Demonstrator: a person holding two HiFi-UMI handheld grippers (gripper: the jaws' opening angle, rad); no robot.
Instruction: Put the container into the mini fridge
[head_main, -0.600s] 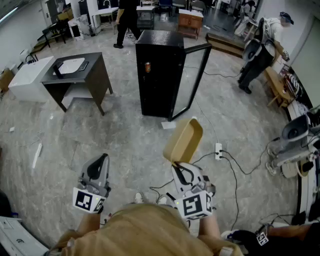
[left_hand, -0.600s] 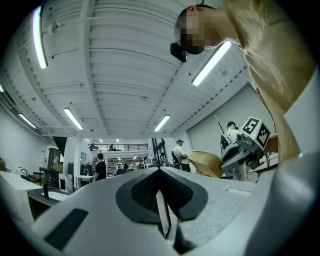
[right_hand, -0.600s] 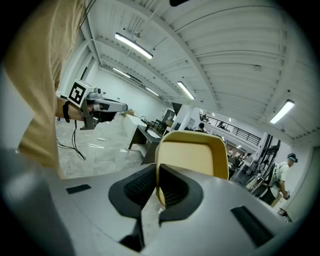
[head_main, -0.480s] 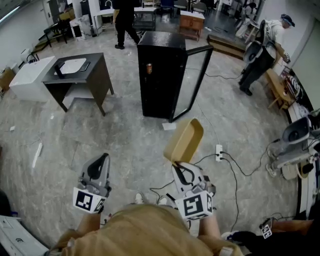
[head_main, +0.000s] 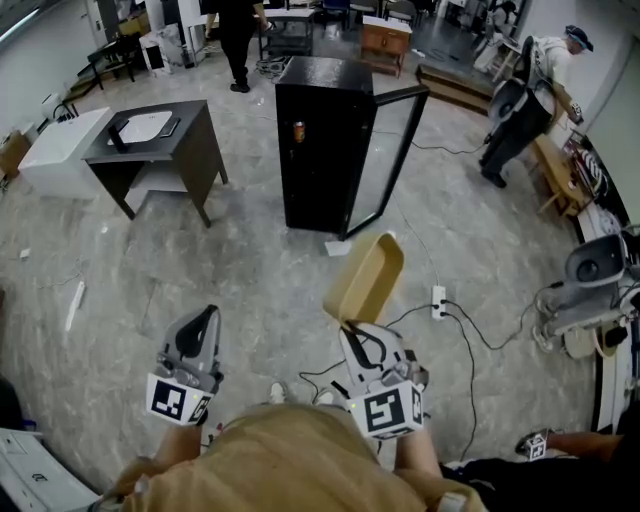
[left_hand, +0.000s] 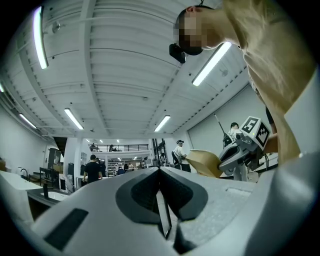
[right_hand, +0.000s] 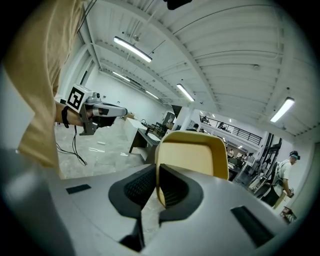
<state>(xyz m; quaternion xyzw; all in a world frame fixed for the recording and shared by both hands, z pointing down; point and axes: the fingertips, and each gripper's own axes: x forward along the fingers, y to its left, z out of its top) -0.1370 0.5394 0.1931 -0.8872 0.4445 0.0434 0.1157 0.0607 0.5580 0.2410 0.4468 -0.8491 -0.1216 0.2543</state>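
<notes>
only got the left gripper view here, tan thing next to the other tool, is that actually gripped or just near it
Observer: Gripped. The right tool is shut on the rim of the tan container, which stands up past its tips.
Operator: cant find the fridge, door open
Observer: Yes. The black mini fridge stands ahead on the floor with its glass door swung open.
</notes>
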